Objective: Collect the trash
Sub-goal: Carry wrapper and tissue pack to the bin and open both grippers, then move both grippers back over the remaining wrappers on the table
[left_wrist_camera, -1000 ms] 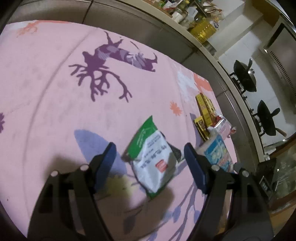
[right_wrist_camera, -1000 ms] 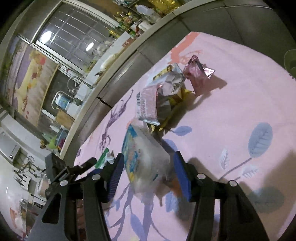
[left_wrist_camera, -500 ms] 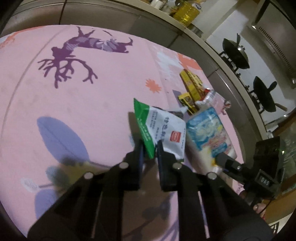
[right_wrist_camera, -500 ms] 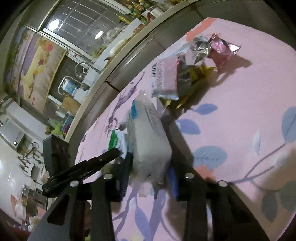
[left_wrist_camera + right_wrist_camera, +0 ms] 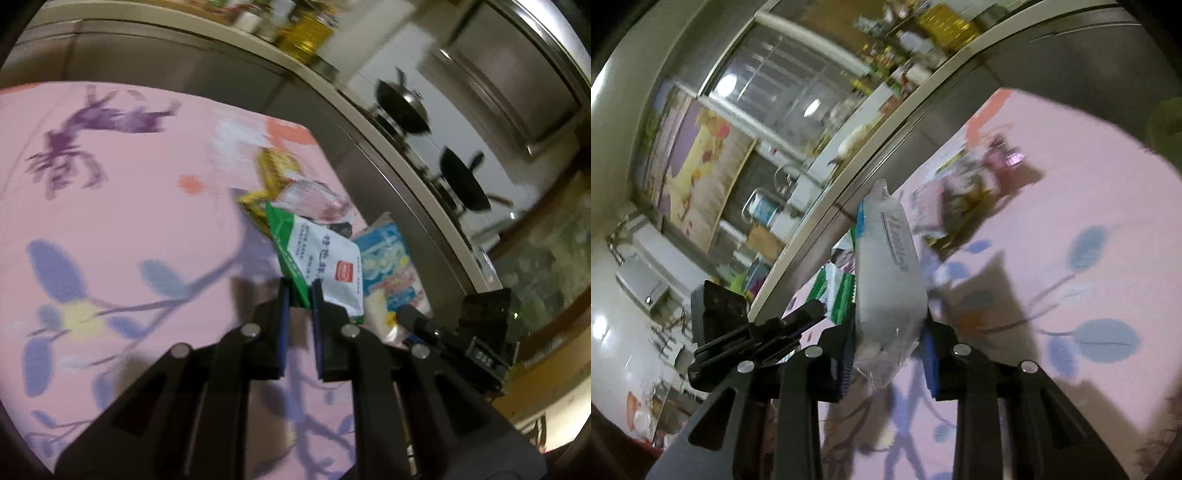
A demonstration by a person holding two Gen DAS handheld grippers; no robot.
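My left gripper (image 5: 300, 295) is shut on the corner of a green and white snack packet (image 5: 317, 260) and holds it above the pink tablecloth (image 5: 122, 206). My right gripper (image 5: 888, 345) is shut on a blue and white tissue pack (image 5: 888, 273), lifted off the cloth; the pack also shows in the left wrist view (image 5: 388, 273), beside the green packet. A heap of wrappers lies ahead on the cloth: yellow ones (image 5: 275, 171) and a clear pinkish one (image 5: 314, 197). In the right wrist view the heap (image 5: 964, 195) is blurred, with a pink foil wrapper (image 5: 1006, 158) at its far side.
A steel counter edge (image 5: 369, 122) runs along the far side of the table, with two black woks (image 5: 402, 107) and bottles behind it. The left gripper's body (image 5: 746, 332) shows at the left of the right wrist view.
Both grippers closed on their items and lifted them: the left on the green packet, the right on the tissue pack. Both have moved toward the wrapper heap.
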